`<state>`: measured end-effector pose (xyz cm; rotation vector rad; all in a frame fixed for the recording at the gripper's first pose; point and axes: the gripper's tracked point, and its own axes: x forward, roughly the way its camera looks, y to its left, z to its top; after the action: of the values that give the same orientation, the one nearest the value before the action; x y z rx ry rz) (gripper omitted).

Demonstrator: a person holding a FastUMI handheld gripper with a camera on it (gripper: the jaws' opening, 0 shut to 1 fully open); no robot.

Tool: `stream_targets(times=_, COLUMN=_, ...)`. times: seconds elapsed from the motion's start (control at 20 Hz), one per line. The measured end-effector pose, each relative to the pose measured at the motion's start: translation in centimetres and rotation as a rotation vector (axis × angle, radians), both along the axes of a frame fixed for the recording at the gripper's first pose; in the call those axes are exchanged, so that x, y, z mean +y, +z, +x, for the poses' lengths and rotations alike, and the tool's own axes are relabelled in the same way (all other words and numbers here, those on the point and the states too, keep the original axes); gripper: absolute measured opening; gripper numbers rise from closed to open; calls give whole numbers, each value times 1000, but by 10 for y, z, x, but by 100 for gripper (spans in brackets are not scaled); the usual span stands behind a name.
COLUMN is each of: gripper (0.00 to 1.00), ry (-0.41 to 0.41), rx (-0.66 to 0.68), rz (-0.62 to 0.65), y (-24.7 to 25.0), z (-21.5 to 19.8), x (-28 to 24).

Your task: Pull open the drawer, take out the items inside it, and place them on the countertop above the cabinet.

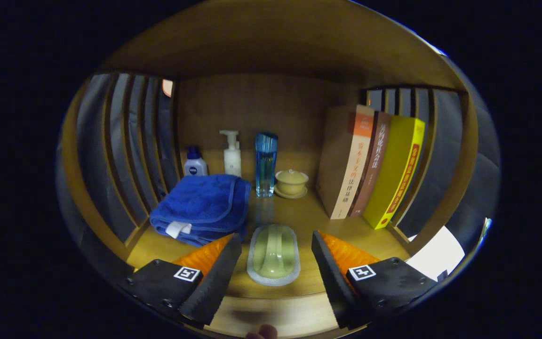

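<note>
Two jaws of gripper (275, 242) apart w/ green dish (273, 254) between, near countertop (299, 216) front edge.

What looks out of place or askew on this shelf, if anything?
Little stands out. The three books lean left rather than upright, and the blue towel is loosely folded. The bottles, lidded cup and green dish sit upright, unspilled. The gripper has its jaws open around the dish.
</note>
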<state>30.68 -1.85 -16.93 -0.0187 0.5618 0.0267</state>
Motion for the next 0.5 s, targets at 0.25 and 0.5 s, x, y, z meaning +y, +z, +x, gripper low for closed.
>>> stream_targets(times=0.25, gripper=99, ry=-38, rx=-132, rz=-28, y=64, z=-38, x=-12)
stream_targets(times=0.5, gripper=99, ry=-14, rx=-258, rz=9, y=100, z=-89, x=-8)
